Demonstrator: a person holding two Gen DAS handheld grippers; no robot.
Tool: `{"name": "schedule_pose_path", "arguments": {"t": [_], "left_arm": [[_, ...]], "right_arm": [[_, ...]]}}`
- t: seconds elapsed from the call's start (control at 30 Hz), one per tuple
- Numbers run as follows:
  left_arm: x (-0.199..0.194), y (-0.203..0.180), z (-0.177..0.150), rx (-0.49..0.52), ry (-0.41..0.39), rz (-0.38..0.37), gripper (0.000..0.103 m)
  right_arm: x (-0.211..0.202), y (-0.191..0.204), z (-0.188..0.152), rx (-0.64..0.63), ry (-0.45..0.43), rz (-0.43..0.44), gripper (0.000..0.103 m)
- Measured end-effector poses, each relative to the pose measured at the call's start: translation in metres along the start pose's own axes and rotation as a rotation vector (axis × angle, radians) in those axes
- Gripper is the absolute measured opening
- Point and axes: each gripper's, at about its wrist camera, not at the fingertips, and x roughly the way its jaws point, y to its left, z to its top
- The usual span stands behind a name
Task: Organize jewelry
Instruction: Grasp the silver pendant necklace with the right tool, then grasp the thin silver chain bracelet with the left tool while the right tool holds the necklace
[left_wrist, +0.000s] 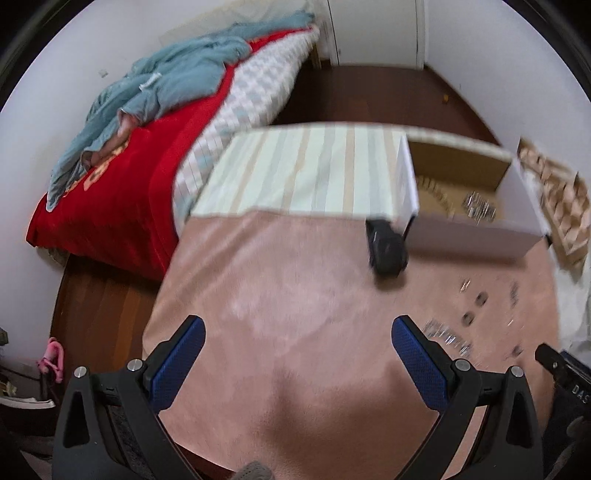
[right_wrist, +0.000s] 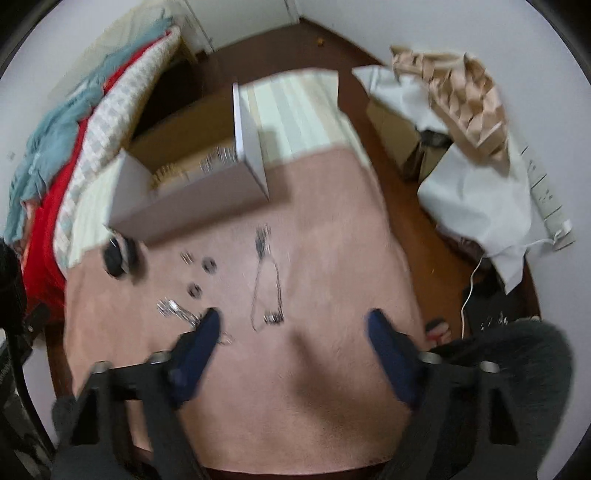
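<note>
Jewelry lies loose on a pink cloth (right_wrist: 314, 258): a thin chain necklace (right_wrist: 266, 280), two dark rings (right_wrist: 209, 265), a silver bracelet (right_wrist: 173, 308). The same pieces show blurred in the left wrist view (left_wrist: 448, 336). A white box (right_wrist: 184, 199) with a cardboard floor holds some silver jewelry (right_wrist: 218, 158); it also shows in the left wrist view (left_wrist: 469, 225). A small black case (right_wrist: 118, 258) lies by the box. My left gripper (left_wrist: 299, 328) is open and empty over bare cloth. My right gripper (right_wrist: 293, 319) is open and empty, just short of the necklace.
A bed with a red blanket (left_wrist: 122, 192) and a blue garment (left_wrist: 166, 85) stands to the left. A striped cloth (left_wrist: 306, 173) covers the far part of the table. White sheets and crumpled brown paper (right_wrist: 461, 96) lie at the right. Dark wood floor surrounds the table.
</note>
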Motion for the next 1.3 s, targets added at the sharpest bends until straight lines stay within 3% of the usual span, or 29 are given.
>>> {"name": "schedule_pose_path", "arguments": {"t": [0.13,0.27,0.4,0.47,0.8,0.97,1.07,1.13,1.17,1.2,1.27,1.3], "left_arm": [[0.018,-0.007,-0.012,0.034,0.052,0.013,0.103],[0.026,-0.009,-0.019,0.034,0.082,0.008,0.103],[0.028,-0.011,-0.02,0.035,0.086,0.005,0.103],[0.029,-0.014,-0.019,0.039,0.093,-0.007,0.103],[0.03,-0.055,-0.02,0.122,0.111,-0.113,0.103],[0.048,-0.07,-0.014,0.085,0.181,-0.238,0.101],[0.059,-0.078,-0.009,0.058,0.223,-0.301,0.088],[0.062,-0.091,-0.009,0.094,0.225,-0.301,0.083],[0.062,-0.099,-0.01,0.123,0.222,-0.3,0.069],[0.059,-0.106,-0.012,0.159,0.199,-0.284,0.069],[0.051,-0.117,-0.014,0.211,0.164,-0.31,0.038],[0.048,-0.122,-0.014,0.235,0.159,-0.326,0.029]], "right_arm": [[0.029,0.008,-0.016,-0.047,0.008,-0.015,0.052],[0.04,0.022,-0.021,-0.126,-0.015,-0.064,0.046],[0.049,0.03,-0.023,-0.164,-0.018,-0.126,0.028],[0.049,0.032,-0.022,-0.176,-0.033,-0.137,0.011],[0.03,-0.009,-0.007,-0.038,-0.053,-0.087,0.011],[0.018,-0.025,0.001,-0.013,-0.063,-0.08,0.011],[0.015,-0.03,0.003,0.001,-0.068,-0.077,0.011],[0.016,-0.033,0.002,0.009,-0.066,-0.076,0.011],[0.017,-0.034,0.002,0.012,-0.062,-0.078,0.011],[0.019,-0.035,0.001,0.014,-0.059,-0.08,0.011],[0.021,-0.037,0.001,0.019,-0.052,-0.083,0.011],[0.021,-0.038,0.0,0.02,-0.051,-0.087,0.011]]}}
